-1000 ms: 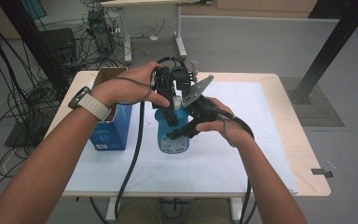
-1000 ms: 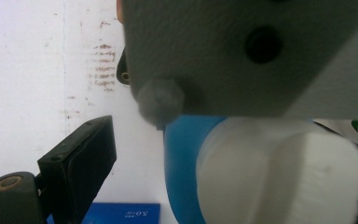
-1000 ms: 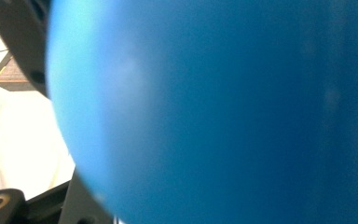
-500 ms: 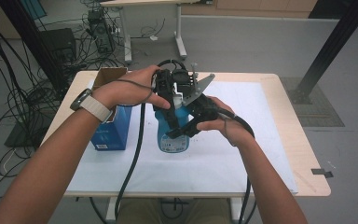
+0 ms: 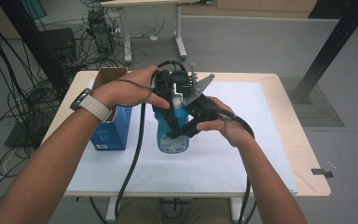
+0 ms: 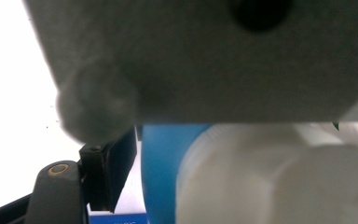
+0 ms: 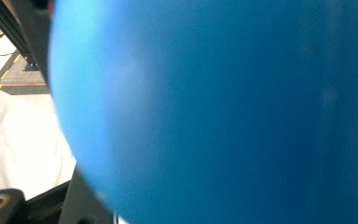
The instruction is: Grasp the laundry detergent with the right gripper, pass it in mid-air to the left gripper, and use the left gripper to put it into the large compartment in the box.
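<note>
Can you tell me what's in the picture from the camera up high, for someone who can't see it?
A person's two hands hold black grippers around a blue bottle standing on a white sheet over a wooden table. The left gripper is at the bottle's top, its fingers having just been closing; the right gripper holds the bottle's body. A blue box stands to the left.

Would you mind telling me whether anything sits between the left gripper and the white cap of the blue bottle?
Nothing visible does. The left gripper is right at the white cap of the blue plastic bottle, its jaws having just been closing around the cap. The right gripper is clamped on the bottle's body.
</note>
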